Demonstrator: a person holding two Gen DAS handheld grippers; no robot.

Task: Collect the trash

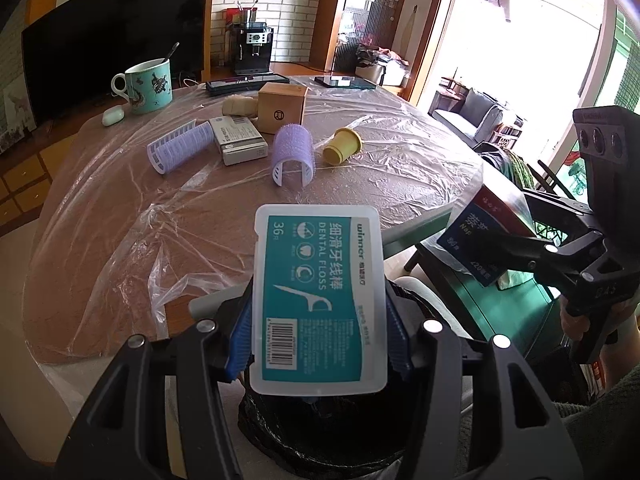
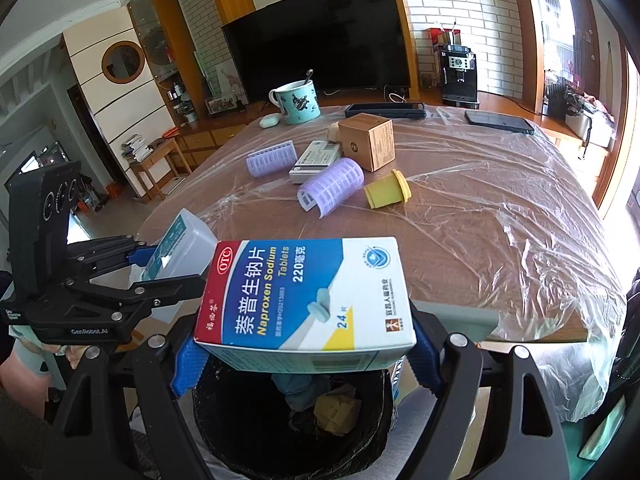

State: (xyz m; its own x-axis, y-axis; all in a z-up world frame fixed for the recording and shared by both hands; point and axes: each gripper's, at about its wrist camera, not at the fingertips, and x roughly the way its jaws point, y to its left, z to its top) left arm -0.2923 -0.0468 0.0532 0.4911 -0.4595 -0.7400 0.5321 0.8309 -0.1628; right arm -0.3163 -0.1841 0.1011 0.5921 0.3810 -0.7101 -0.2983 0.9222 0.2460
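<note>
My left gripper (image 1: pixel 318 344) is shut on a teal and white dental floss box (image 1: pixel 320 296), held above a black-lined trash bin (image 1: pixel 320 440). My right gripper (image 2: pixel 308 364) is shut on a blue and white naproxen tablet box (image 2: pixel 308 300), held above the same bin (image 2: pixel 280 440), which holds crumpled trash. Each gripper shows in the other view: the right with its box (image 1: pixel 492 236) at the right, the left with its box (image 2: pixel 176 256) at the left. Both hover just off the table's near edge.
On the plastic-covered table (image 2: pixel 500 240) lie two purple hair rollers (image 2: pixel 332 190), a yellow cup (image 2: pixel 388 192), a white medicine box (image 2: pixel 316 156), a cardboard box (image 2: pixel 368 140), a teal mug (image 2: pixel 298 102), an earbud case (image 2: pixel 269 120) and two dark tablets (image 2: pixel 384 110).
</note>
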